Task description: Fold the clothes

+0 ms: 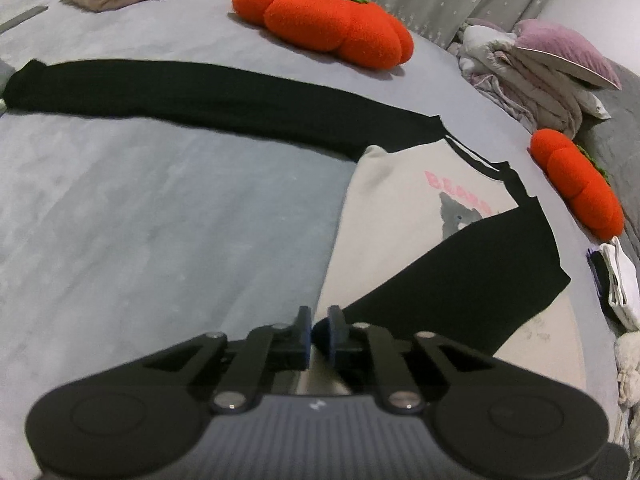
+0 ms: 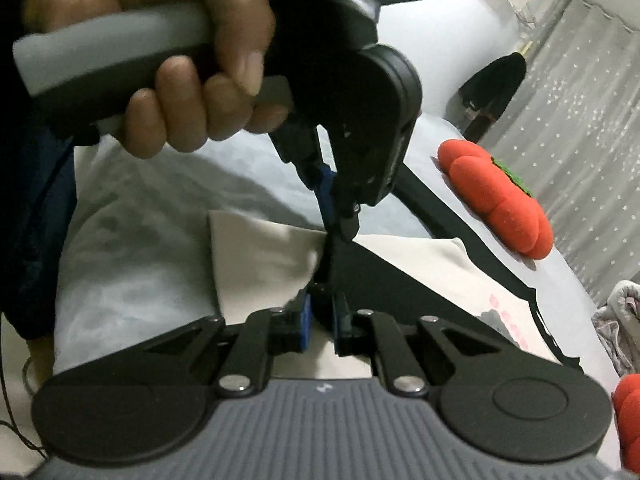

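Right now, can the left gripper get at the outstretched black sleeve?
Not right away, probably. Nothing lies on the outstretched sleeve, but the left gripper looks pinched shut on the sweatshirt near its hem and would have to let go first.
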The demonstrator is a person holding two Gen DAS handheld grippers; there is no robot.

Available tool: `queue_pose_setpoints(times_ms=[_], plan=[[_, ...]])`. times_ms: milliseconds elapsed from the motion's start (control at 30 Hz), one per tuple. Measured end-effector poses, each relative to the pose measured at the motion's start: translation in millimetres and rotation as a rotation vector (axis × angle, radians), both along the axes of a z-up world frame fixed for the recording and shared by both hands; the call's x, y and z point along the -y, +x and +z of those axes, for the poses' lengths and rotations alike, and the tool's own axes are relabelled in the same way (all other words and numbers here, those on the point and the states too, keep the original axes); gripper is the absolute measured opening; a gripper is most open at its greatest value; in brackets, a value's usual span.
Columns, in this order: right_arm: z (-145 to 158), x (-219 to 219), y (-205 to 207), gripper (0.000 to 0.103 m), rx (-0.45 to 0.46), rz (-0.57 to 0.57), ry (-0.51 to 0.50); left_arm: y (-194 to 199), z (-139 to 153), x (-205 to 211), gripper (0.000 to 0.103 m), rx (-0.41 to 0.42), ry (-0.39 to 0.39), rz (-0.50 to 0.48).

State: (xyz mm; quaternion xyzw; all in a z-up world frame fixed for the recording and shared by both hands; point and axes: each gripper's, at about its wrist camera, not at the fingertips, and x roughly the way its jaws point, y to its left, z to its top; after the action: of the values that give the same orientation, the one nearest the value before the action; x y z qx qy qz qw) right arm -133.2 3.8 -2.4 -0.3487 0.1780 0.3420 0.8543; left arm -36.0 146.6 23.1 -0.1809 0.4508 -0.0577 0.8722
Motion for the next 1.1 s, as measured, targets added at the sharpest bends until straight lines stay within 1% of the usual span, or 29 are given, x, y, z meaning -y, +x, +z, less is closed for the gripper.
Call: queue_pose_setpoints(times_ms=[100, 167, 233, 300, 400, 533, 600, 633, 667, 700, 733, 767, 800, 867, 933, 1000, 1033, 1100], plan=[[3, 1, 2, 0.013, -0.018, -0.028, 0.034, 3, -2, -13, 0.012, -0.034, -0.087, 0.047], [4, -1, -1, 0.013, -0.013, -0.032, 0.05, 4, 1, -17, 0.012, -0.021, -0.077, 0.071], [6, -3, -5, 0.013, 0.012, -0.036, 0.053, 3, 5, -16, 0.012, 0.008, -0.05, 0.074], [11, -2, -4, 0.013, 0.019, -0.05, 0.077, 2, 8, -14, 0.012, 0.021, -0.056, 0.062], [21, 0, 0, 0.013, -0.011, -0.072, 0.122, 1, 12, -11, 0.012, 0.046, -0.048, 0.044], [22, -1, 6, 0.013, -0.053, -0.087, 0.144, -1, 18, -3, 0.012, 0.093, -0.017, 0.014], [22, -2, 6, 0.013, -0.058, -0.095, 0.15, -3, 22, 4, 0.012, 0.131, 0.024, -0.002], [20, -3, 6, 0.014, -0.068, -0.095, 0.138, -4, 23, 7, 0.012, 0.151, 0.045, -0.01], [17, -5, 7, 0.018, -0.092, -0.089, 0.113, -4, 24, 10, 0.012, 0.155, 0.057, -0.023], [14, -7, 7, 0.021, -0.111, -0.083, 0.087, -4, 24, 14, 0.012, 0.16, 0.068, -0.036], [11, -7, 4, 0.022, -0.113, -0.074, 0.07, -4, 23, 15, 0.012, 0.155, 0.068, -0.042], [10, -7, -1, 0.029, -0.1, -0.059, 0.067, -3, 23, 17, 0.012, 0.15, 0.068, -0.047], [12, -5, -5, 0.038, -0.092, -0.039, 0.072, -3, 23, 17, 0.012, 0.15, 0.069, -0.047], [21, 1, -12, 0.042, -0.103, 0.009, 0.116, -2, 23, 17, 0.012, 0.152, 0.072, -0.048], [33, 10, -10, 0.042, -0.136, 0.006, 0.164, -2, 23, 18, 0.012, 0.156, 0.075, -0.048], [41, 25, 0, 0.042, -0.165, -0.064, 0.203, -3, 23, 22, 0.012, 0.16, 0.077, -0.067], [44, 36, 9, 0.042, -0.196, -0.123, 0.238, -3, 23, 25, 0.012, 0.162, 0.077, -0.082], [47, 73, 37, 0.043, -0.318, -0.309, 0.376, -5, 22, 32, 0.012, 0.167, 0.081, -0.116]])
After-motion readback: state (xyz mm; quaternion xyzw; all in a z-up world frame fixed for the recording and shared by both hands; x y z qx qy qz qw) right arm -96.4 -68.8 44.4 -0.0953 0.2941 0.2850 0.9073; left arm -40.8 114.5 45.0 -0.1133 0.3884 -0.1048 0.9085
